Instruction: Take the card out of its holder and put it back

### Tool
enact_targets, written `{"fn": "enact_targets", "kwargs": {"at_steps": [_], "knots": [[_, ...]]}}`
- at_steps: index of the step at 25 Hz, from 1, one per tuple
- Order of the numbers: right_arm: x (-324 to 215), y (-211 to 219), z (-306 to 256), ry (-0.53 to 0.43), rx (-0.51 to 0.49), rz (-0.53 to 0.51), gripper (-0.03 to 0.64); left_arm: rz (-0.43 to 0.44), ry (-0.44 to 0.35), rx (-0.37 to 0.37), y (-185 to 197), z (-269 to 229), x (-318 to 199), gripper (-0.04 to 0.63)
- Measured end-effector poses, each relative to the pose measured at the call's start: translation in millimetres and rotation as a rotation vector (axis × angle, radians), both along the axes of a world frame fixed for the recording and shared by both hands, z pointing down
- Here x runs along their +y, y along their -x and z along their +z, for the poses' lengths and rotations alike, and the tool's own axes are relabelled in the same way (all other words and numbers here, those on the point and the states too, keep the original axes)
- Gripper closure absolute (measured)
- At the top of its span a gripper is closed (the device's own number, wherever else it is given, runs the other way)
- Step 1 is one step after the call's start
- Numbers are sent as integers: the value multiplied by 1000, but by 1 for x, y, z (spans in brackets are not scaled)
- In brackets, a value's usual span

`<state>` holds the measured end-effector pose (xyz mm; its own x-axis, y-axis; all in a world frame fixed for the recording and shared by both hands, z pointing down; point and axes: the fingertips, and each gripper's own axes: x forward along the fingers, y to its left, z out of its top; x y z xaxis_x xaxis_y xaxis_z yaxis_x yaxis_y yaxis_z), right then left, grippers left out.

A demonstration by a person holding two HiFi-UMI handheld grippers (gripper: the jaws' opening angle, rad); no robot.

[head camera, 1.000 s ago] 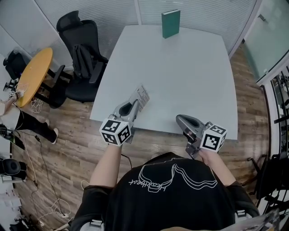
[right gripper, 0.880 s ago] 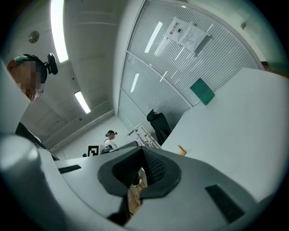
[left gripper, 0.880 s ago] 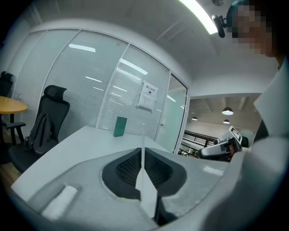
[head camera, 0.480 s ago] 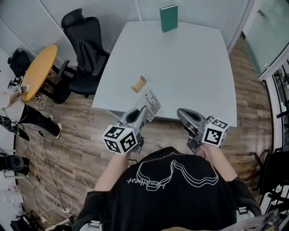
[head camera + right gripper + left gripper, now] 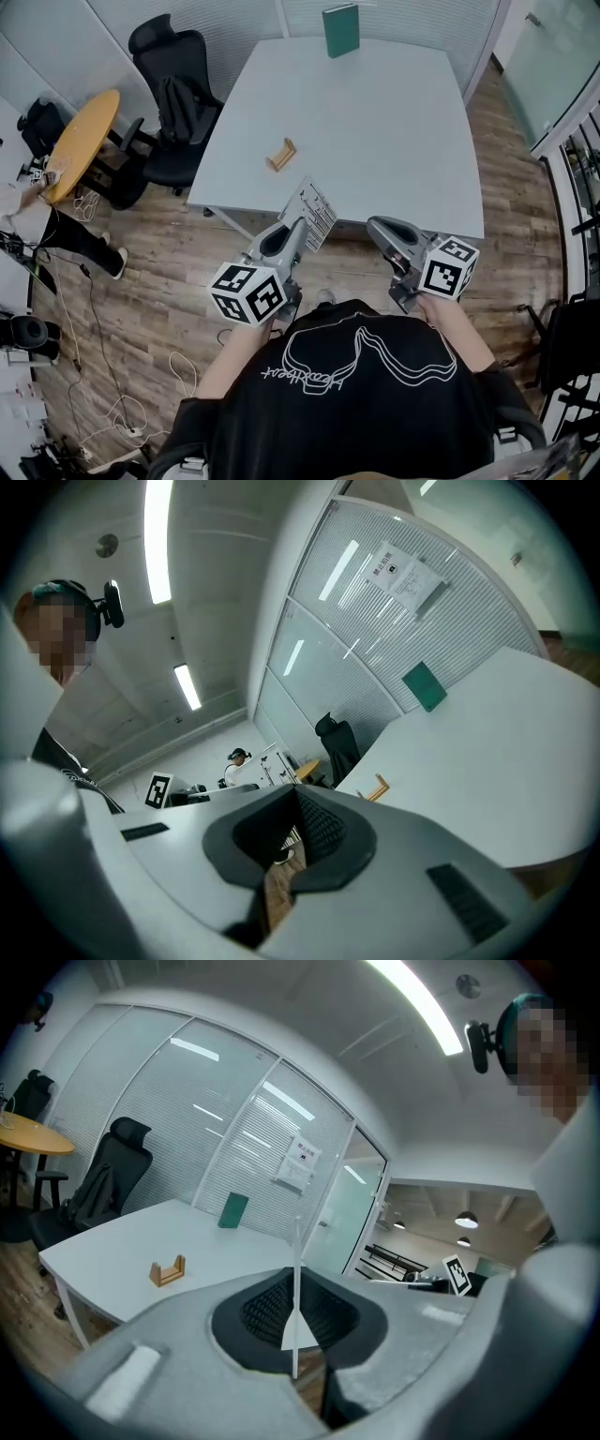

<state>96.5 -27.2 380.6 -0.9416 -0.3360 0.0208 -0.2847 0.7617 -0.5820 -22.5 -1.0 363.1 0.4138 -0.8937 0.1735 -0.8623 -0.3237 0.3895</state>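
Left gripper [image 5: 298, 228] jaws were closed on the printed card [image 5: 313, 212], which showed edge-on between the pads in the left gripper view; right gripper [image 5: 375, 227] jaws were together; card was held at the near edge of the white table [image 5: 394, 141], well apart from the wooden card holder [image 5: 281, 155] on the tabletop; green book [image 5: 340, 30] stood upright at the far edge.

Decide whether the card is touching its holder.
Apart. The head view shows the card clamped in the left tongs near the edge of the table; the holder sits farther in, bare tabletop between them.
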Motion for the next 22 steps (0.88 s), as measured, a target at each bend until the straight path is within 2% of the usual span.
{"fn": "enact_targets", "kwargs": {"at_steps": [6, 15, 22], "knots": [[26, -14, 1, -11, 10, -16, 607, -6, -22, -16, -17, -5, 23, 569], [26, -7, 5, 6, 6, -27, 607, -24, -42, -45, -9, -13, 22, 569], [5, 3, 7, 10, 17, 5, 607, -19, -47, -58, 11, -14, -2, 569]]}}
